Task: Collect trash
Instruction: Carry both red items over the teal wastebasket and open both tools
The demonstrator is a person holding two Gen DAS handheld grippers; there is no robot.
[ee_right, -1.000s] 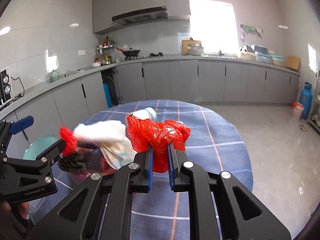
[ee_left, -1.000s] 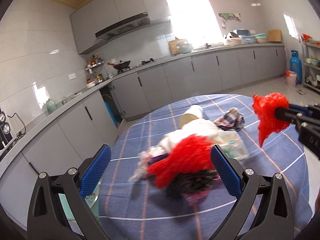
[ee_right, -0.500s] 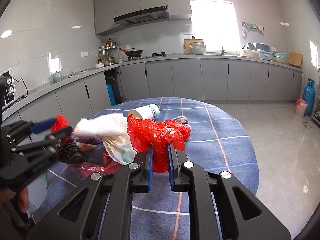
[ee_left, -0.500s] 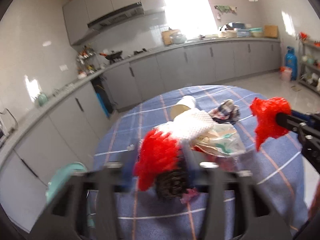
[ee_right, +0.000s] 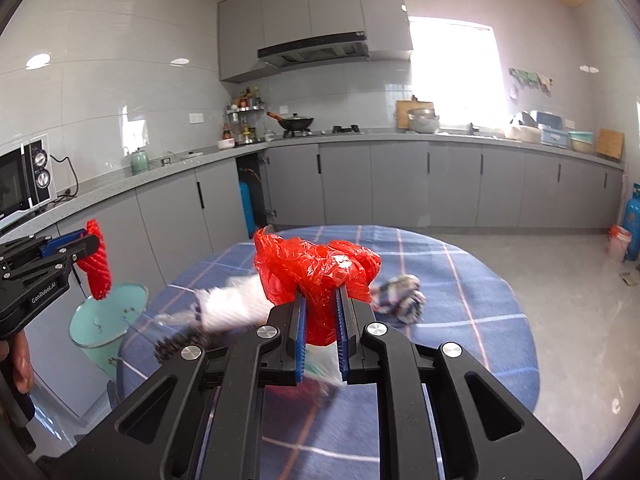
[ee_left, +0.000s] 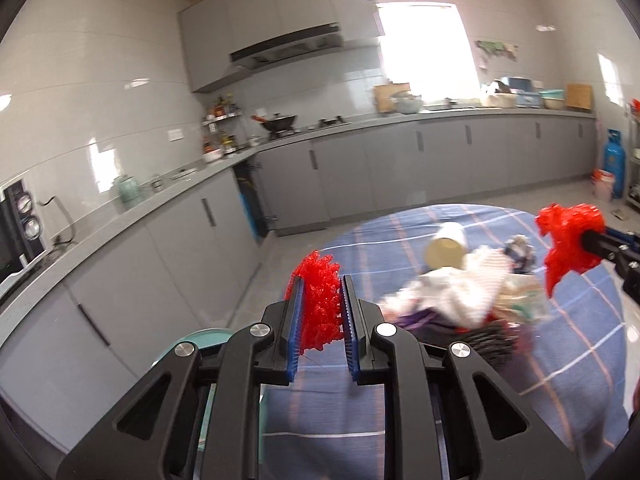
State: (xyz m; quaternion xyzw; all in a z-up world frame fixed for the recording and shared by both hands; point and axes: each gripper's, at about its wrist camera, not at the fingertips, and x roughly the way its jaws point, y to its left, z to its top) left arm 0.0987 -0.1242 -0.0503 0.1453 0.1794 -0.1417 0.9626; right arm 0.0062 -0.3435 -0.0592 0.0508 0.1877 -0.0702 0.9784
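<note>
My left gripper is shut on a red foam net; it is lifted clear of the table, beyond the table's left edge. In the right wrist view that red foam net hangs above a teal bin. My right gripper is shut on a crumpled red plastic bag, held over the round table with the blue checked cloth. On the cloth lies a trash pile: white foam net, paper cup, dark scrubber, checked rag.
The teal bin stands on the floor at the table's left side, close to the grey cabinets. A counter runs along the walls. A blue gas cylinder stands far right. A hand holds the left gripper.
The left gripper closed on the red foam net, lifted it off the pile and carried it left past the table's edge. The right gripper rose slightly, still holding the red bag.
</note>
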